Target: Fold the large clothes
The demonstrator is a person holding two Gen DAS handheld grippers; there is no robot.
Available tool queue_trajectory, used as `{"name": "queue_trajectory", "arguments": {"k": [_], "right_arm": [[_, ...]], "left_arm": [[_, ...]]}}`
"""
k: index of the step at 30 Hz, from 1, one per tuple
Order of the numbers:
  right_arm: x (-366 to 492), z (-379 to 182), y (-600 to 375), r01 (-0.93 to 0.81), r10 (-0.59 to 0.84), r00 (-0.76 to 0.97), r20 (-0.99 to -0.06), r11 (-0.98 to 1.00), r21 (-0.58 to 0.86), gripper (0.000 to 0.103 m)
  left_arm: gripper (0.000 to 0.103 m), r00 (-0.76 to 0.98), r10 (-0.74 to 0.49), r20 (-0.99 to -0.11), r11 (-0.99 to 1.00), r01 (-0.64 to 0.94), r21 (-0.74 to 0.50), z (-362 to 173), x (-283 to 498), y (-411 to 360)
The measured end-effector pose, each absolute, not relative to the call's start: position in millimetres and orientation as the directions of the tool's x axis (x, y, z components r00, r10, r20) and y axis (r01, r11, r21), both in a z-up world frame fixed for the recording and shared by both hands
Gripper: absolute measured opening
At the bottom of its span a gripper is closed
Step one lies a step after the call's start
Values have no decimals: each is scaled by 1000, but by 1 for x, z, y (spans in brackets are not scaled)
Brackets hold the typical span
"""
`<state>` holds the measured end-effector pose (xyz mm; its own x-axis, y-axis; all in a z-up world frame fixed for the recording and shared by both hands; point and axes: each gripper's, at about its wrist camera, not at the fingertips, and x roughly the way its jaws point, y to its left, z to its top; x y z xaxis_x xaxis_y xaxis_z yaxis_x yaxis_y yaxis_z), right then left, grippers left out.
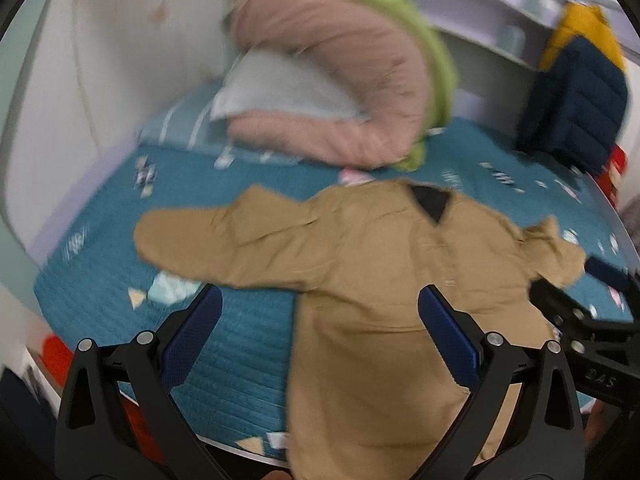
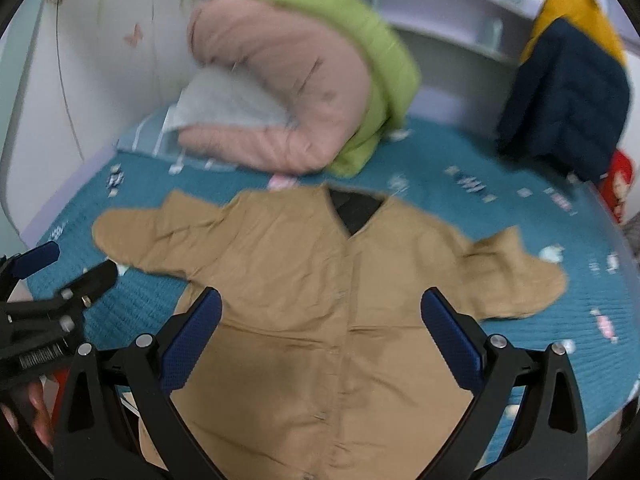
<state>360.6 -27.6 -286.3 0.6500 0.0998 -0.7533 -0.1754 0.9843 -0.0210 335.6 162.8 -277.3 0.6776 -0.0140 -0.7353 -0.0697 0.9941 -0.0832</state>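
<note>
Tan jacket (image 2: 332, 320) lies spread front-up on the teal bedspread (image 2: 480, 184), both sleeves out to the sides, dark lining showing at the neck. Landmark: the jacket.

Left gripper (image 1: 320, 336): jaws apart, nothing between them, hovering over the jacket's left side below the left sleeve (image 1: 224, 240). Right gripper (image 2: 320, 336): jaws apart, empty, above the jacket's body.

Step in hand, as judged: first fold not yet begun; sleeves want bringing in across the chest. To do it well, take each sleeve near the cuff, pinching a single layer, lift low, and lay it flat over the front so no crease bunches at the shoulder. The right sleeve (image 2: 516, 280) looks rumpled; smooth it first.

Beyond the collar: a pink quilt (image 2: 280, 92) rolled with a green layer (image 2: 360, 40). Far right of the jacket: a navy-and-yellow puffer jacket (image 2: 564, 92).

Hard to make out: both views motion-blurred; the jacket's hem is cut off behind the grippers; closure type not legible.
</note>
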Motion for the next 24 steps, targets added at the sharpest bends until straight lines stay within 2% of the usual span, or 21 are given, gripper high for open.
{"name": "queue_trajectory", "arguments": {"k": [5, 9, 12, 14, 17, 21, 23, 24], "right_arm": [[405, -334, -1, -195, 111, 602, -790, 981, -11, 96], [435, -365, 15, -199, 103, 576, -811, 980, -17, 96], [449, -383, 20, -202, 106, 554, -826, 979, -9, 96], [458, -393, 22, -200, 111, 537, -836, 980, 2, 96], [466, -402, 26, -194, 117, 528, -841, 981, 14, 96], [473, -407, 30, -195, 112, 535, -838, 981, 7, 96], [475, -408, 32, -196, 111, 537, -836, 981, 5, 96], [477, -408, 33, -194, 115, 540, -834, 981, 9, 96]], "left_arm": [[98, 603, 83, -793, 948, -294, -125, -340, 382, 262], [98, 505, 199, -840, 884, -462, -68, -393, 416, 344], [98, 486, 200, -851, 837, -536, -109, -422, 434, 394], [98, 502, 145, -853, 791, -577, -205, -443, 442, 426], [98, 468, 105, -877, 726, -639, -254, -467, 448, 449], [97, 483, 137, -865, 729, -640, -242, -464, 451, 447], [89, 477, 147, -867, 729, -644, -230, -462, 455, 443], [75, 487, 140, -862, 738, -632, -238, -460, 458, 442]]}}
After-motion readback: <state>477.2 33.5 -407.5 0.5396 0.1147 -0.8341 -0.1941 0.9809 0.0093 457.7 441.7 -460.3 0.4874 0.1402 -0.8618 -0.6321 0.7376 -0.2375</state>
